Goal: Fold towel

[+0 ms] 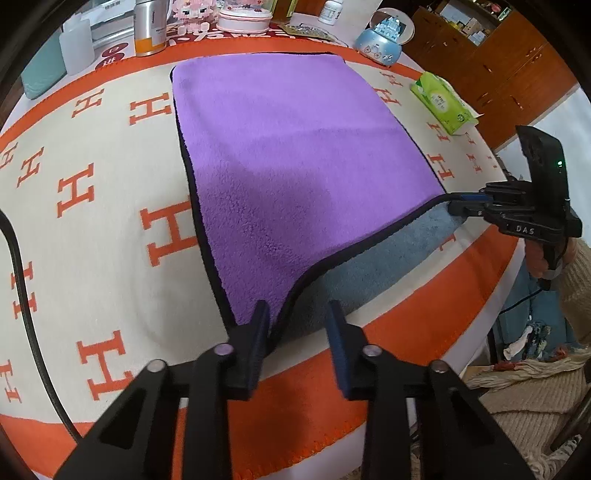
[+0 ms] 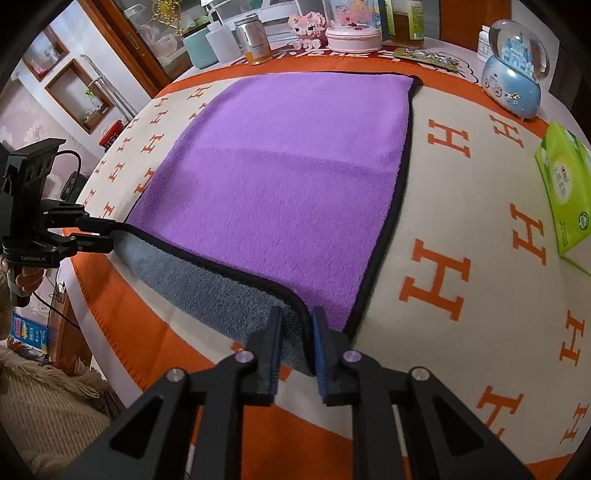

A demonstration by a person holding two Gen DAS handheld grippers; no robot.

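A purple towel [image 1: 291, 155] with a black hem and grey-blue underside lies spread on the cream and orange H-patterned cloth [image 1: 92, 229]; it also shows in the right wrist view [image 2: 280, 184]. Its near edge is lifted, showing the grey underside [image 2: 207, 291]. My left gripper [image 1: 299, 328] is open, its jaws wide apart around the near left corner; from the right wrist view its jaws [image 2: 99, 236] look close together at that corner. My right gripper [image 2: 297, 336] is shut on the near right corner; in the left wrist view it [image 1: 458, 205] pinches that corner.
At the table's far edge stand a blue snow globe [image 1: 382, 38], a pink round box [image 1: 242, 18], an orange-banded can [image 1: 149, 27] and a white bottle [image 1: 75, 44]. A green tissue pack [image 1: 445, 101] lies to the right. A black cable [image 1: 22, 288] crosses the left.
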